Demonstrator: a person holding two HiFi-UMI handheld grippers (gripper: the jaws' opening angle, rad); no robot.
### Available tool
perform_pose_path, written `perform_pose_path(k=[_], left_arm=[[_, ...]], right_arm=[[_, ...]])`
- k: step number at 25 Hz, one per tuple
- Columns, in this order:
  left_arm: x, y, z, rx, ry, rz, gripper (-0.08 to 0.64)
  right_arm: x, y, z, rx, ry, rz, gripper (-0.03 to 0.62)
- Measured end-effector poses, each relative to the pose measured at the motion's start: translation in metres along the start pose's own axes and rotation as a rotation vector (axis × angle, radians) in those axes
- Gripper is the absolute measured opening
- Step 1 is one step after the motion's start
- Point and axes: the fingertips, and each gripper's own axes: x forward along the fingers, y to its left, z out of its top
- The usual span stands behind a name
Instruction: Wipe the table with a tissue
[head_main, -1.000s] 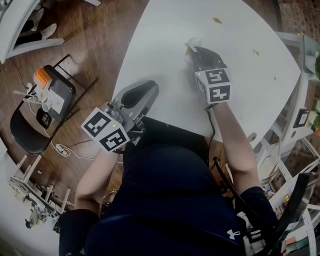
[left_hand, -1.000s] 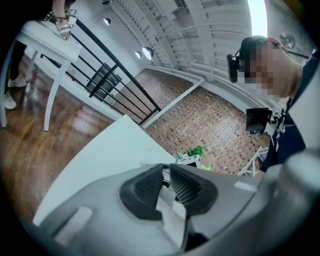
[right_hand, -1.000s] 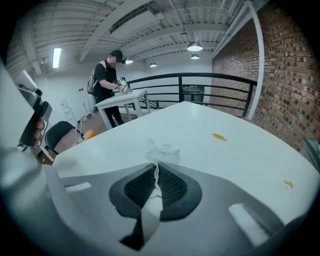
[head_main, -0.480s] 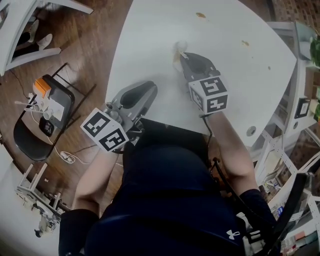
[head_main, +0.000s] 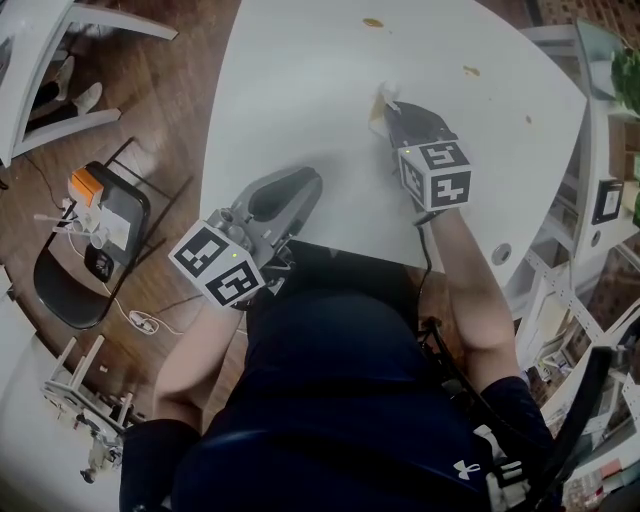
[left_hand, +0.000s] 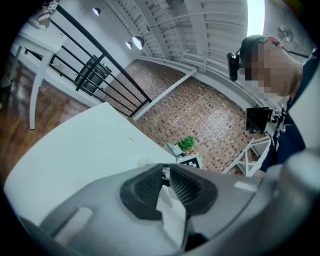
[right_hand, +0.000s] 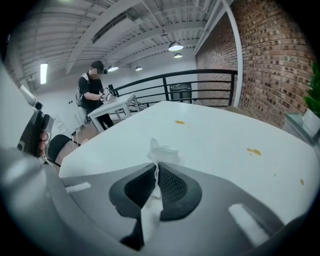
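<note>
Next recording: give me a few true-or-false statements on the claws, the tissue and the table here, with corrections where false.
1. The right claw is shut on a tissue. True.
2. The table is spotless. False: brownish stains lie beyond the tissue.
3. The left claw reaches over the table's middle. False: it sits at the near edge.
4. A black chair stands on the wooden floor. True.
</note>
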Motion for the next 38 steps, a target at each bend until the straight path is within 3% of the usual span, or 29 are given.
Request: perform_pose_path(k=[5, 20, 26, 31, 38], left_arm=[[-0.008, 0.009, 0.005, -0.012, -0.017, 0.021, 0.044], [-0.037, 0.046, 0.028, -0.034, -0.052, 0.054, 0.043], [-0.045, 0.044, 0.038, -0.008, -0.027, 0.047, 0.041], [-0.045, 0.039, 0.043, 0.023, -0.010, 0.036, 0.041], [-0.040, 0.029, 0.029, 0.034, 0.029, -0.022, 0.041]], right_arm=[[0.021, 0.008, -0.006, -0.057, 0.075, -0.004, 0.012], [0.056, 0.052, 0.021, -0.096, 0.077, 0.044, 0.012], [0.066, 0.070, 0.025, -0.094, 0.084, 0.058, 0.014], [0.066, 0.078, 0.034, -0.038, 0.037, 0.093, 0.012], [0.030, 0.084, 0.057, 0.072, -0.125, 0.116, 0.012]])
